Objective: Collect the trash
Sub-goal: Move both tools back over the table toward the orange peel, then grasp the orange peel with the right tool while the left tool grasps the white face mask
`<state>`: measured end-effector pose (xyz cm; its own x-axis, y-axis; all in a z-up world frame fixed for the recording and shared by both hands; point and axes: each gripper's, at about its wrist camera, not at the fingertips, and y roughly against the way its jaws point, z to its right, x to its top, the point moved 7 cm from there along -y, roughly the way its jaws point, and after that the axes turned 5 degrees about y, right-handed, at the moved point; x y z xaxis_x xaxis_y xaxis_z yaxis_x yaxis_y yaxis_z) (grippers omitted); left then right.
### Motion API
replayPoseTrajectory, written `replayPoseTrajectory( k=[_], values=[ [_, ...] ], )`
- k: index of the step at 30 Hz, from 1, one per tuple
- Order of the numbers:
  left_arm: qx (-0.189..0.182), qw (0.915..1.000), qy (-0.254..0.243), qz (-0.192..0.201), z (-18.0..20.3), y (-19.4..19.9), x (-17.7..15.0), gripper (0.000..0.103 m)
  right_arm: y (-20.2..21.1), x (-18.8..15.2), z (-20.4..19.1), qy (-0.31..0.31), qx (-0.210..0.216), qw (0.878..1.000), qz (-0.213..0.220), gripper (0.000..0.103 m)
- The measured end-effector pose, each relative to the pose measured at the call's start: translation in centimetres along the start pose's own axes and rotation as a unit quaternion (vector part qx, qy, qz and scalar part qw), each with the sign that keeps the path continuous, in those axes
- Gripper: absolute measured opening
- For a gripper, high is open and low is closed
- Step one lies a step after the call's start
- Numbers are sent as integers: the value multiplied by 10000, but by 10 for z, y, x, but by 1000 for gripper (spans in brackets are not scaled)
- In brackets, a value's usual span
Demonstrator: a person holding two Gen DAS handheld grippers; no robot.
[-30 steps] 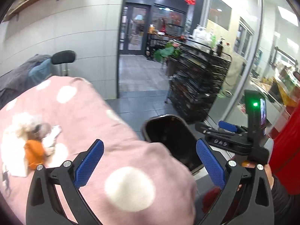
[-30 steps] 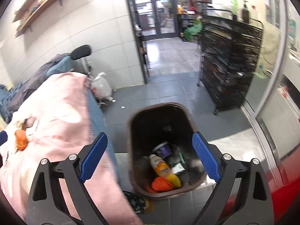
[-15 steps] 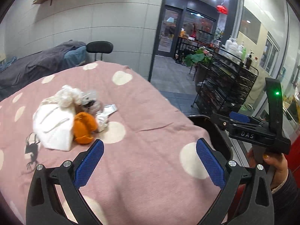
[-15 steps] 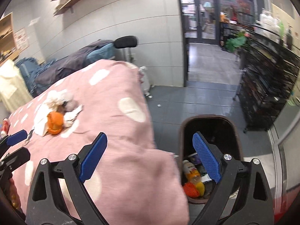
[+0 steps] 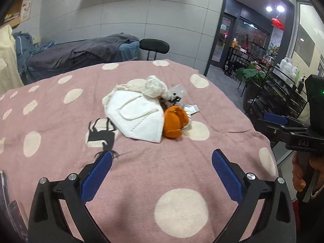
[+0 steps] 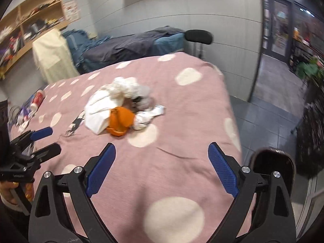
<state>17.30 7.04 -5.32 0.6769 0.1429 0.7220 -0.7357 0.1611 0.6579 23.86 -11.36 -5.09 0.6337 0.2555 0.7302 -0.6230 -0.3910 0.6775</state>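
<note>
Trash pile on pink blanket, ahead of both hand-held grippers, each spread, empty

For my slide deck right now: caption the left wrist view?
Open left gripper faces white face mask and orange peel on pink dotted blanket.

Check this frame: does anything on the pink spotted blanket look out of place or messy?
Yes. A small heap of trash sits mid-blanket: a white face mask, orange peel, crumpled tissue and wrapper scraps, all touching. Both grippers, left and right, hover open short of it. A red-and-white can lies tipped near the far left edge.
</note>
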Motion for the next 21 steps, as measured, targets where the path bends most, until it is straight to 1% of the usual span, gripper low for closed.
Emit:
replayPoseTrajectory(
  k=[3, 5, 8, 10, 13, 15, 18, 19, 21],
  values=[
    [199, 9996, 182, 9, -20, 2, -1, 97, -11, 12, -33, 481, 194, 9986, -53, 91],
    [230, 9993, 305, -3, -32, 4, -3, 97, -23, 19, -51, 762, 263, 9967, -135, 91],
    [326, 9986, 414, -60, -45, 2, -5, 97, -42, 25, -72, 1011, 345, 9937, -339, 91],
    [285, 9985, 465, -92, -49, 1, -6, 97, -55, 28, -83, 1109, 416, 9918, -487, 91],
    [252, 9982, 528, -130, -55, -2, -6, 97, -77, 31, -98, 1341, 394, 9879, -676, 91],
    [245, 9983, 509, -128, -56, -2, -5, 97, -95, 32, -102, 1497, 262, 9848, -842, 90],
    [231, 9983, 512, -138, -58, -3, -5, 97, -122, 32, -103, 1670, 142, 9793, -1131, 80],
    [242, 9982, 531, -141, -60, -3, -5, 97, -127, 33, -100, 1693, 81, 9783, -1189, 75],
    [217, 9978, 606, -170, -64, -6, -4, 97, -139, 37, -96, 1682, 31, 9771, -1302, 73]
  ],
)
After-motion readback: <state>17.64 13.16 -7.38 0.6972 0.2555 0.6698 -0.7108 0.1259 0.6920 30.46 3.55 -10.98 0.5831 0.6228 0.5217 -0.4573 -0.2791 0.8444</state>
